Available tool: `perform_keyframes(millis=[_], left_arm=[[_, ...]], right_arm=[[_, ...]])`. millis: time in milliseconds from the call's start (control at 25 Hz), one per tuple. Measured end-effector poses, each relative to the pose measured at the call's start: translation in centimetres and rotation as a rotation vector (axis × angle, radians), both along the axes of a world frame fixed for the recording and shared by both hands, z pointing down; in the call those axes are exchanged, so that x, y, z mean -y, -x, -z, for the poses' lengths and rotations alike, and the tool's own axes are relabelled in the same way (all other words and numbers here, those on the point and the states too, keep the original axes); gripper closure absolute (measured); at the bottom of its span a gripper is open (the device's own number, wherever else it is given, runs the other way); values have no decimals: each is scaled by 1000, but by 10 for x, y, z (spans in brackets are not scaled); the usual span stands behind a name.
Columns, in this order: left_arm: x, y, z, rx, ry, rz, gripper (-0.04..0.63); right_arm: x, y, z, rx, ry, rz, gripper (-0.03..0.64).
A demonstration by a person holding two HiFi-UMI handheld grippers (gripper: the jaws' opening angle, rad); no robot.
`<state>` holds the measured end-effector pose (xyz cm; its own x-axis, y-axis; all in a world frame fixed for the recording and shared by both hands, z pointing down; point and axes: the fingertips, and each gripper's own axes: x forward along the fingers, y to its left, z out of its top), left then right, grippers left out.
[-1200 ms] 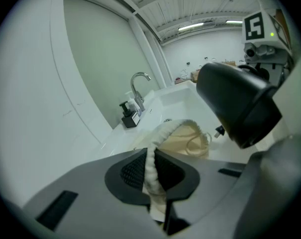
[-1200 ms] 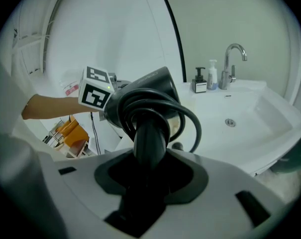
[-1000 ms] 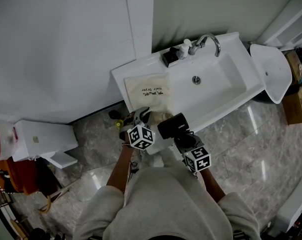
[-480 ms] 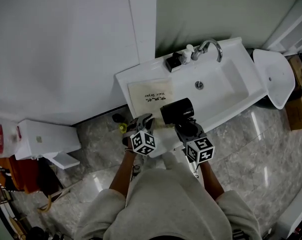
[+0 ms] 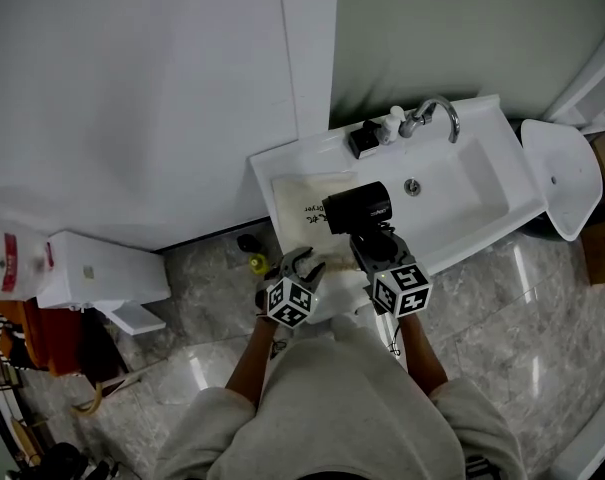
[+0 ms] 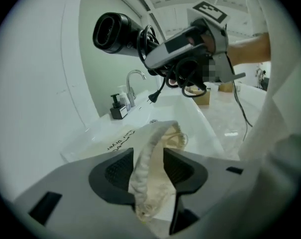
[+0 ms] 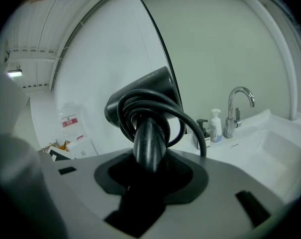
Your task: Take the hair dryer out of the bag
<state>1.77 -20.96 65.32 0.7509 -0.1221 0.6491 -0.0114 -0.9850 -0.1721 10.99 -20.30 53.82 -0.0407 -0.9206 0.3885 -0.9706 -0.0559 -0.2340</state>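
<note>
Hair dryer (image 5: pixel 357 208) raised above bag (image 5: pixel 294 190), black, cord-wrapped handle clamped in right gripper (image 5: pixel 368 240), left gripper (image 5: pixel 304 262) just opened around bag.

Surfaces from matt to mirror-bright
The black plastic hair dryer (image 5: pixel 357 208) looks matt; the cream cloth drawstring bag (image 6: pixel 149 168) is coarse and crumpled; the white ceramic sink (image 5: pixel 482 183) glossy, the curved metal tap (image 5: pixel 444 106) shiny, the grey stone floor (image 5: pixel 502 298) polished.

The basin (image 5: pixel 467 183) lies open; the faucet (image 5: pixel 437 111) and soap bottles (image 5: pixel 394 124) crowd its back rim by the wall (image 5: pixel 132 98), and the bag (image 5: pixel 297 198) covers the worktop (image 5: pixel 265 163) at its left.
</note>
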Motion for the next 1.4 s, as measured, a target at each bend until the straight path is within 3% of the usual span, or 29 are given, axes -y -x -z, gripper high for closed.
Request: perform_keyframes(millis=[120,320,480,640,720,800,1400], left_arm=[[5,7,17,-85,98,80,416],[47,21,55,-297,237,294,417],[80,29,87,-401,259,374,422],[108,32,124,-493,248,425,529],[117,29,140,-515,223,434,575],[123,24,152,-525,205,426,581],[131,-4,186,-566,171,384,584]], right_arm=[[9,0,6,-2,-16,14,460],[22,-4,13,-8,-43,25,460],[31,-7,24,-19,-67,36,459],[40,-11,40,-31,-103,43,459],[44,-15,47,-43,-117,46,459],[47,-20,55,-57,-134,43,459],[47,-43,88,-109,-204,2,457]])
